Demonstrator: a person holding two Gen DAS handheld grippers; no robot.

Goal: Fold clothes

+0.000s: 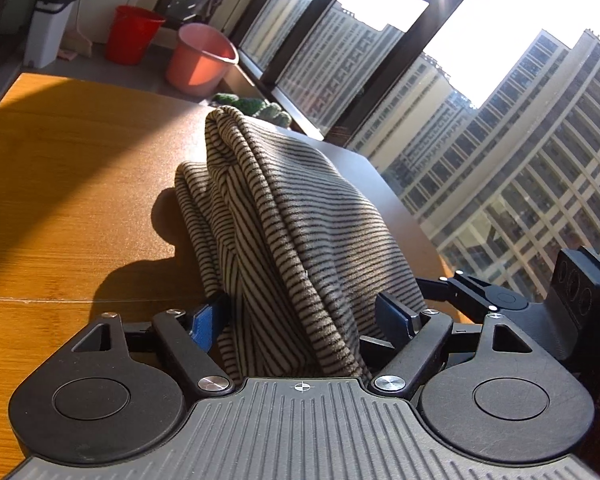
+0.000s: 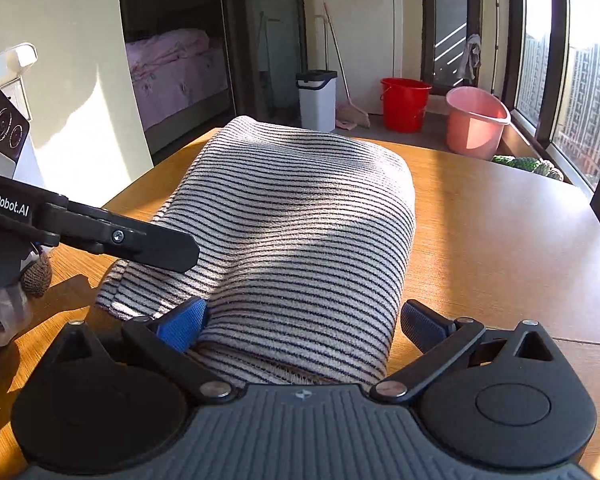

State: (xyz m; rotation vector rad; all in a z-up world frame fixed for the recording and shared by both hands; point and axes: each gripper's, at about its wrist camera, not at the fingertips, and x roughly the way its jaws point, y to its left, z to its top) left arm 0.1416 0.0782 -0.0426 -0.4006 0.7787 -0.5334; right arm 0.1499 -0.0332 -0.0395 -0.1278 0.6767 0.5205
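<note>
A beige garment with thin dark stripes (image 2: 300,216) lies folded in a thick bundle on the wooden table (image 2: 500,232). My right gripper (image 2: 308,320) is open, its blue pads (image 2: 182,322) on either side of the bundle's near end. My left gripper (image 1: 300,312) is also open with the same garment (image 1: 292,216) bunched between its fingers. The left gripper (image 2: 168,246) shows in the right wrist view at the bundle's left side. The right gripper (image 1: 500,300) shows at the right edge of the left wrist view.
A pink bucket (image 2: 476,120), a red bucket (image 2: 404,102), a white bin (image 2: 316,98) and a broom stand on the floor beyond the table. Large windows (image 1: 480,140) run along the table's far side. Small cactus plants (image 2: 532,166) sit by the window.
</note>
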